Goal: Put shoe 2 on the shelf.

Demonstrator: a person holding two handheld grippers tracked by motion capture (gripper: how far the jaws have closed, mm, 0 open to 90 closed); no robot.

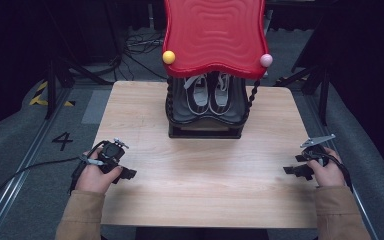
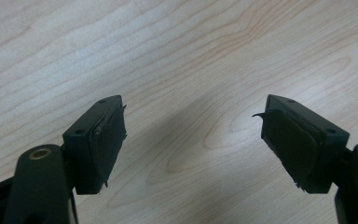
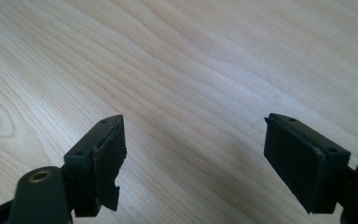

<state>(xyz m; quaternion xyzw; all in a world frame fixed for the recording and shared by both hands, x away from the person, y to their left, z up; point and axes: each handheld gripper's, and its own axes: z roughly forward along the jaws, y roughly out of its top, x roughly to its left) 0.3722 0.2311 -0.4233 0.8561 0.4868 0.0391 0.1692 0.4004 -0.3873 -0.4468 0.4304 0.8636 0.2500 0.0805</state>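
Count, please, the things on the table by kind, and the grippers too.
Shoes: 2
Shoe rack with red top: 1
Ball knobs, yellow and pink: 2
Grippers, left and right: 2
Total: 7

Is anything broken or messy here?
A little wear: the rubber pad on the left jaw of the right gripper has a chunk torn from its lower edge, and the left gripper has pads peeling at their corners. The shoes sit neatly side by side in the rack.

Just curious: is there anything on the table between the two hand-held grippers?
No. In the high view, bare wooden table lies between the left gripper and right gripper.
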